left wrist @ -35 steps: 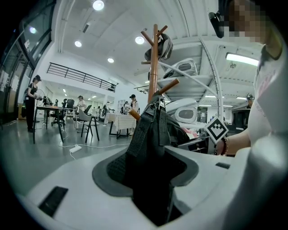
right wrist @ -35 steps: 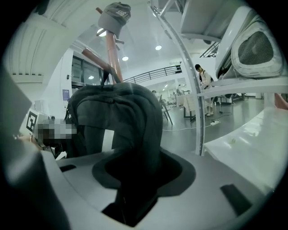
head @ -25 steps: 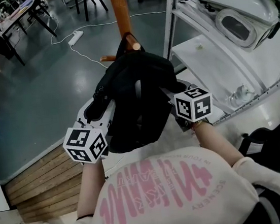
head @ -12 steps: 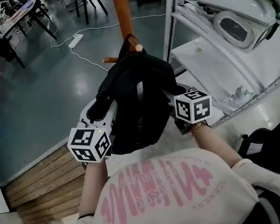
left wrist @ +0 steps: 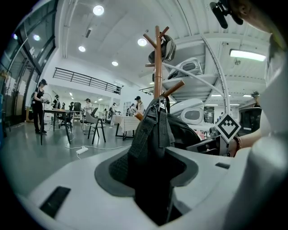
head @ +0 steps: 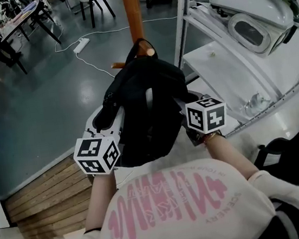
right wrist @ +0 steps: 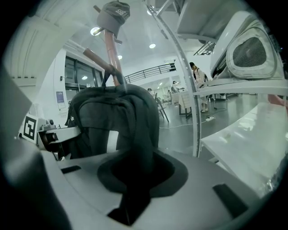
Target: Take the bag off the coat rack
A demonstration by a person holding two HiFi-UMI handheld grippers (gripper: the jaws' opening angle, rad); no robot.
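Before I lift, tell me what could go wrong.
The black fabric backpack hangs by its top loop over the wooden peg; pulling outward rather than upward could snag it.
The fingers of the right gripper are closing on soft fabric, so that hold might slip under the weight.
The white metal post stands close on the right; the bag could bump it.

A black bag [head: 147, 105] hangs from a peg [head: 148, 50] on the wooden coat rack pole [head: 130, 4], which blocks the way straight ahead. A white metal frame [head: 185, 24] and its shelf [head: 224, 65] stand close on the right. On the left, open grey floor [head: 43, 97] leaves free room beyond the wooden platform [head: 44, 190] edge.
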